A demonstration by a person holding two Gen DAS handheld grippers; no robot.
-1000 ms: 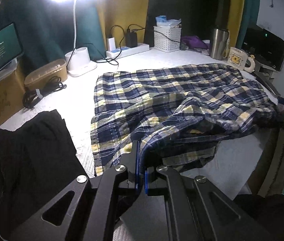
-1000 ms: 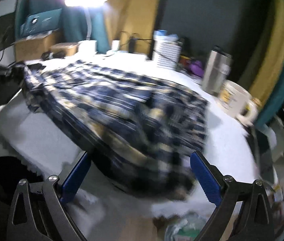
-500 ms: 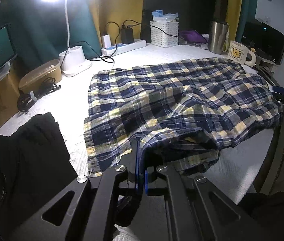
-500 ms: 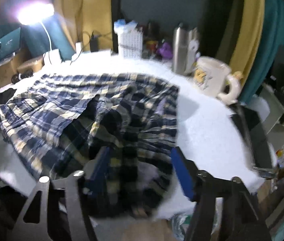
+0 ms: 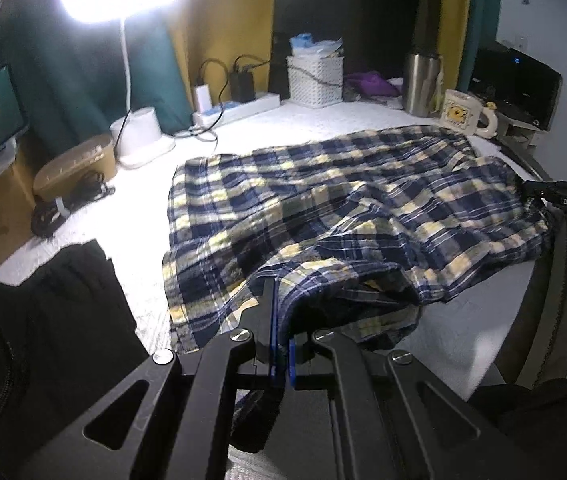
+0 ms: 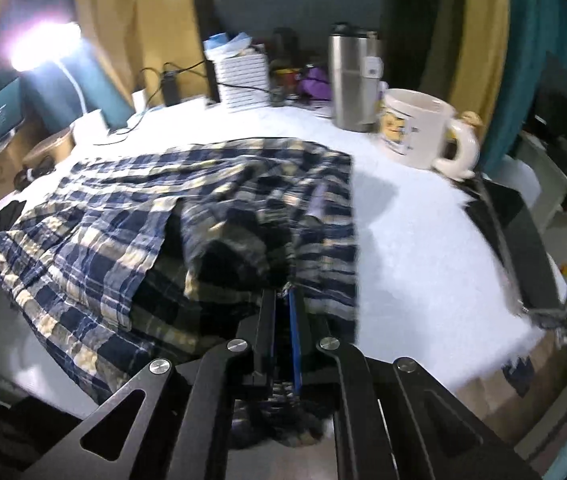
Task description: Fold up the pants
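on the far left of the left wrist view a black garment (image 5: 55, 320) lies on the bench (image 5: 131, 216), apart from the plaid pants (image 5: 343, 200), which spread across the middle of the white surface with their long axis running left to right along the near edge.

the left gripper (image 5: 281, 320) is pressed together on a fold of the pants' near edge, toward their left end, and the cloth rises off the bench into a hollow ridge just right of the pinch. from this gripper the bulk of the pants lies ahead and to the right.

further right, the right gripper (image 6: 282, 320) is likewise pinching plaid cloth, at the pants' (image 6: 187, 216) right end near the bench's (image 6: 423, 240) front edge; some cloth hangs bunched below its fingers. from here the pants lie ahead and to the left. in the left wrist view this gripper shows at the far right edge (image 5: 555, 194), touching the cloth's right end.

so each gripper holds one end of the same near edge, and the whole garment lies beyond that line. judging by this, the next fold calls for carrying the near edge away over the far half, both ends together.

the mug (image 6: 419, 132) and steel tumbler (image 6: 353, 80) stand just beyond the pants' far right corner and could be brushed.
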